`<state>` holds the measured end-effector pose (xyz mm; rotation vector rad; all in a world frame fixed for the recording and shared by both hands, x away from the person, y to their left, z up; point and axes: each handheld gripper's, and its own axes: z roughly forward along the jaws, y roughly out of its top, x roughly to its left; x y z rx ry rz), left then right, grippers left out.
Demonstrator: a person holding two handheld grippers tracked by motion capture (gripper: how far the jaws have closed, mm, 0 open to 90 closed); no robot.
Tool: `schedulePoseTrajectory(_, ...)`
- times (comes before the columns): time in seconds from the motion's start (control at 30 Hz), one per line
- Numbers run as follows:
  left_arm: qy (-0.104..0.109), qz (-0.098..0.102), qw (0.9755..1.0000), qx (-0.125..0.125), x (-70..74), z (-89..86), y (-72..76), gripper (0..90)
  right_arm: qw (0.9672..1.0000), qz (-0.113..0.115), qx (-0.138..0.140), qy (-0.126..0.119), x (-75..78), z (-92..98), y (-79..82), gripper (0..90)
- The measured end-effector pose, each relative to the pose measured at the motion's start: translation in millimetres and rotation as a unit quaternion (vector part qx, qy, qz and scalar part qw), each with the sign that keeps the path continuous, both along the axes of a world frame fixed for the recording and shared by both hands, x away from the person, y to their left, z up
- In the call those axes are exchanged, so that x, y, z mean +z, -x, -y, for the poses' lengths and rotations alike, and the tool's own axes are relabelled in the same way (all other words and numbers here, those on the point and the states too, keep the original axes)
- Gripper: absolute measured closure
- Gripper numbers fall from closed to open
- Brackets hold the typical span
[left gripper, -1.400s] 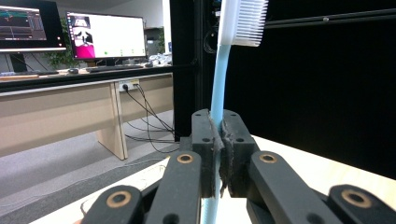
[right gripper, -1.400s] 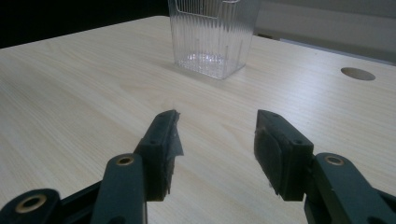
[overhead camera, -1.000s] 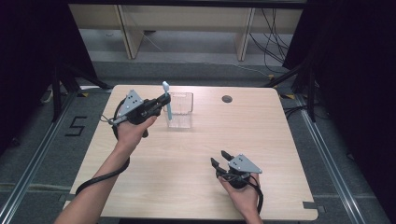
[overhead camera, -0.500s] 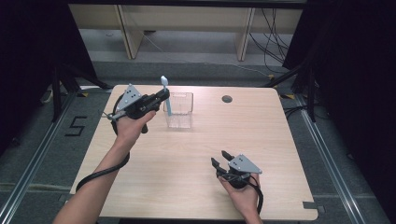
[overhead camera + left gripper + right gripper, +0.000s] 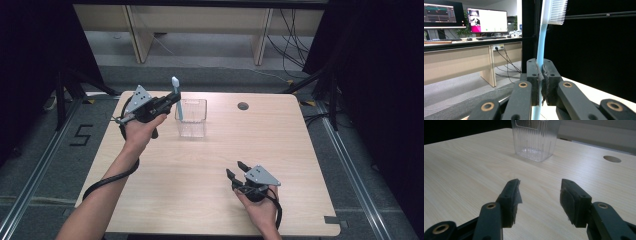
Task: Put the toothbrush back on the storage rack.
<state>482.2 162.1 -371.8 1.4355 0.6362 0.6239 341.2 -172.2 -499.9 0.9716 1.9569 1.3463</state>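
Left hand-held gripper [image 5: 172, 100] clenches toothbrush [image 5: 176, 95], now lifted higher out of cup [image 5: 191, 118]; extraction nearly done. Right hand-held gripper [image 5: 236, 169] released, idle on bench [image 5: 200, 165].

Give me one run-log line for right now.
left gripper: shut on toothbrush, brush end up | clear container: upright on table | right gripper: open, holding nothing

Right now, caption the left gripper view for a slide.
Left gripper clamps a blue toothbrush upright, bristles on top.
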Motion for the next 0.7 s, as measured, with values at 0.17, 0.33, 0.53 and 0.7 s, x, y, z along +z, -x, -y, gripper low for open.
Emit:
schedulePoseTrajectory(0.17,-0.003,-0.001,1.0000,0.004,-0.4,-0.3,-3.7,84.9,1.0000,-0.008,0.001,0.001,0.4,-0.4,0.9,50.2)
schedulePoseTrajectory(0.33,-0.006,-0.001,1.0000,0.007,-1.5,-0.7,-7.3,84.9,1.0000,-0.001,-0.002,-0.002,0.2,-0.5,0.3,50.1)
schedulePoseTrajectory(0.53,-0.006,-0.001,0.9999,0.011,-2.5,-0.6,-12.0,84.9,1.0000,-0.009,0.001,-0.003,0.8,-0.4,1.0,50.1)
schedulePoseTrajectory(0.7,-0.006,0.000,0.9999,0.014,-1.4,-0.3,-16.4,84.9,1.0000,-0.003,0.001,0.001,1.0,0.0,0.5,50.1)
